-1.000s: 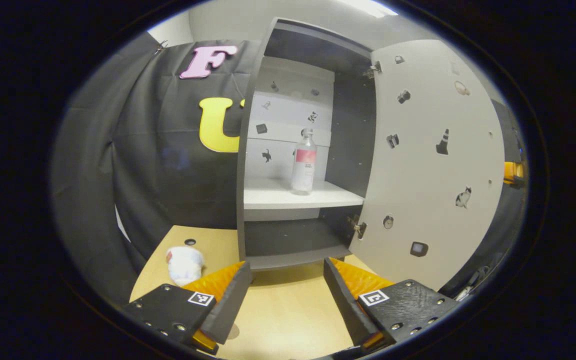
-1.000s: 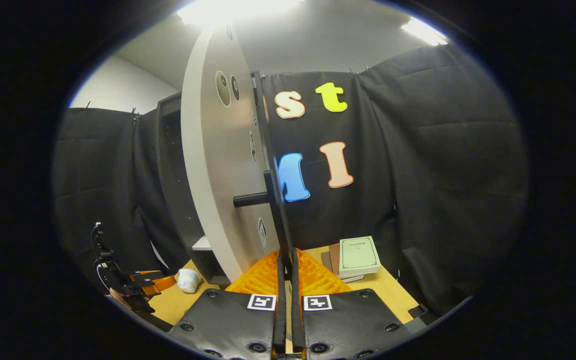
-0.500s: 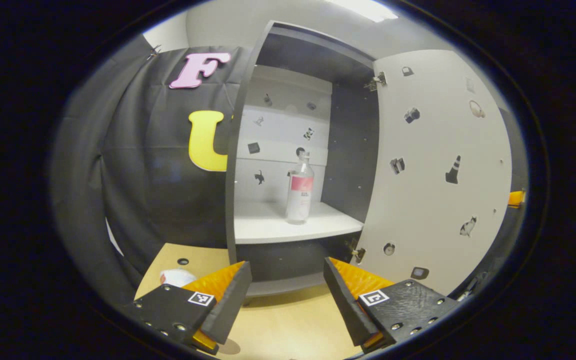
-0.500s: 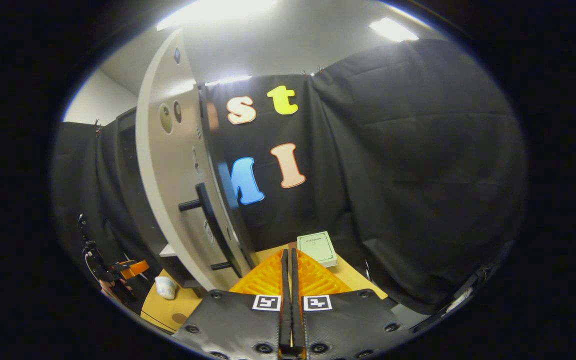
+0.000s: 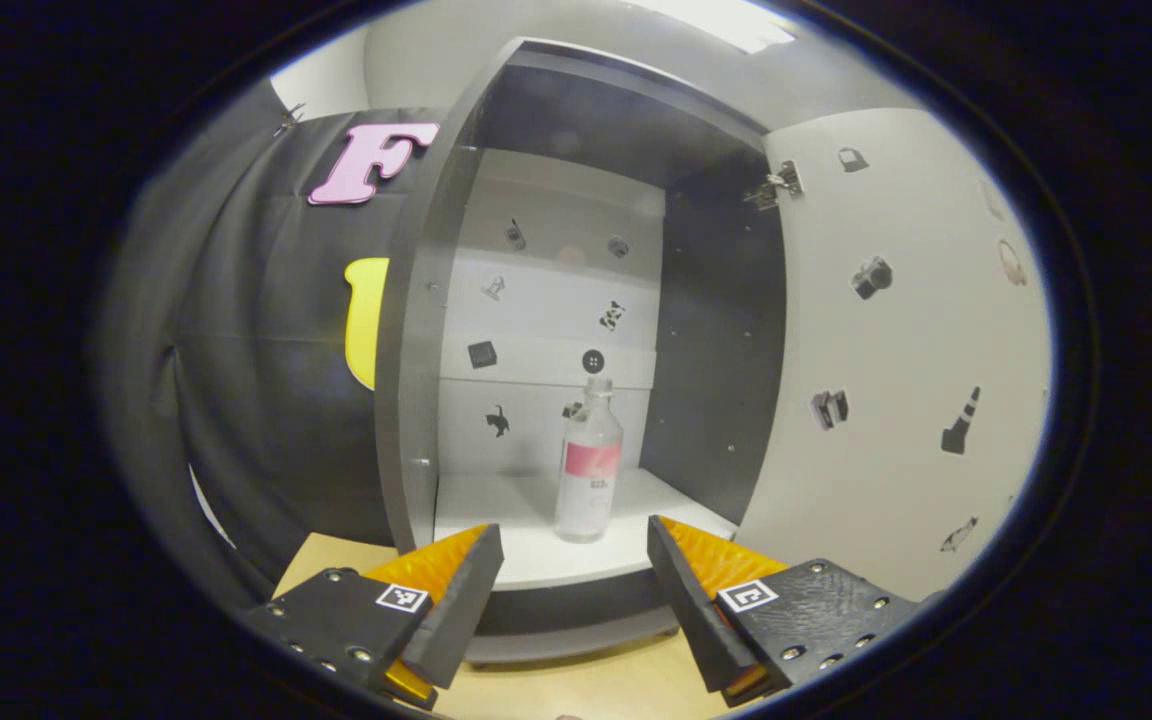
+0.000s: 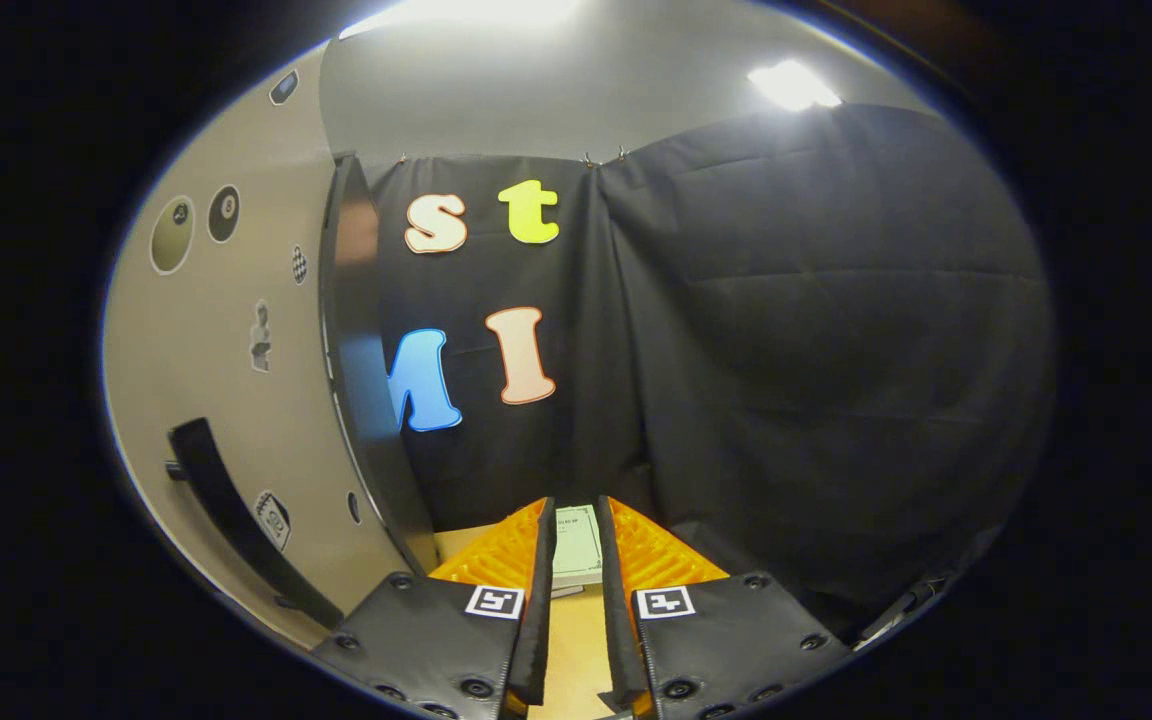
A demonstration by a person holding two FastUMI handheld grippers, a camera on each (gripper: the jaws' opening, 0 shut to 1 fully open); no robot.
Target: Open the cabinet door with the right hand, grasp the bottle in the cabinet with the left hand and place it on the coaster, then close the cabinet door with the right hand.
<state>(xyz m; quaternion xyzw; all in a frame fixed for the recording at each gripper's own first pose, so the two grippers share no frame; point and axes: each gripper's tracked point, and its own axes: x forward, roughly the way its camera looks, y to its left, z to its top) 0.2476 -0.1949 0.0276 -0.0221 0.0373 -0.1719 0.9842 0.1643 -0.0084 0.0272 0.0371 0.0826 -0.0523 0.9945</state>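
Jaws of the left gripper (image 5: pixel 568 590) stood wide apart, empty, at 6 o'clock in the left gripper view. Jaws of the right gripper (image 6: pixel 572 590) sat a narrow gap apart, nothing clamped between them.

Clear plastic bottle with a pink label (image 5: pixel 587 465) stood upright on the white cabinet shelf (image 5: pixel 526 545), centred between the left fingers but farther off, not touched. Dark grey cabinet (image 5: pixel 406 380) was open; its light grey door with small stickers (image 5: pixel 896 400) swung out at 3 o'clock.

In the right gripper view, same door (image 6: pixel 226 400) was at 9 o'clock with its black bar handle (image 6: pixel 236 520) at 8 o'clock, well clear of the fingers. Pale green book (image 6: pixel 573 545) lay on the light wooden table (image 6: pixel 566 650), seen through the finger gap.
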